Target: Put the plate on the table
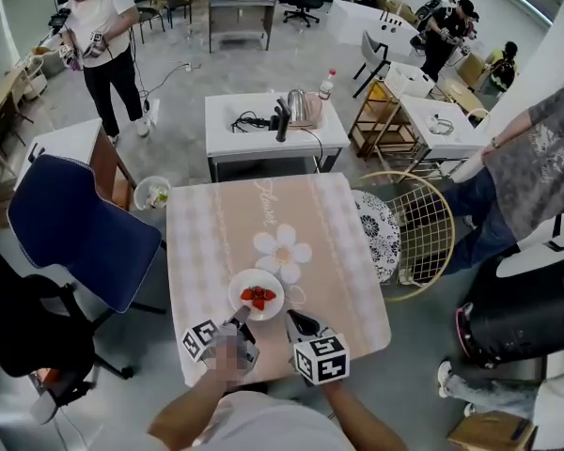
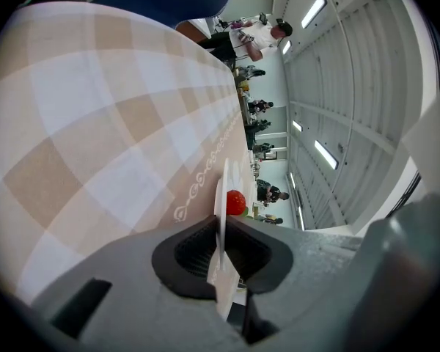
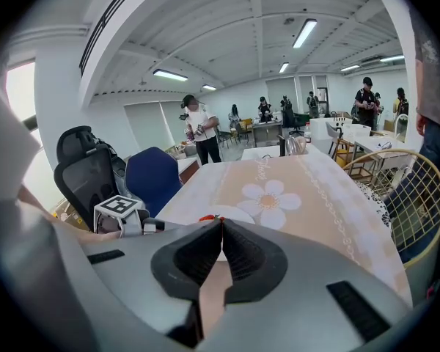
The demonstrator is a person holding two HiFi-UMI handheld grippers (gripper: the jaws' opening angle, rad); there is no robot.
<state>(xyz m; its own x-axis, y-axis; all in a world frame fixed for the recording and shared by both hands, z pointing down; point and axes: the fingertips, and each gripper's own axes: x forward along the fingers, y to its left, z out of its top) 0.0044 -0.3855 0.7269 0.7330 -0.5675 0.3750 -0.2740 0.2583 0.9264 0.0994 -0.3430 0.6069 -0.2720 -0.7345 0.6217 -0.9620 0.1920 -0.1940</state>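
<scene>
A desk (image 1: 216, 224) under a beige checked cloth with a white flower print carries a round white plate (image 1: 247, 291), apparently resting on it. The left gripper (image 1: 237, 320) is the nearer one: its jaws clench the plate's near rim. The right gripper (image 1: 297, 319) has its jaws pressed together and empty, with the plate just ahead and to its left. Red strawberries (image 1: 258, 297) lie beyond the left jaws.
</scene>
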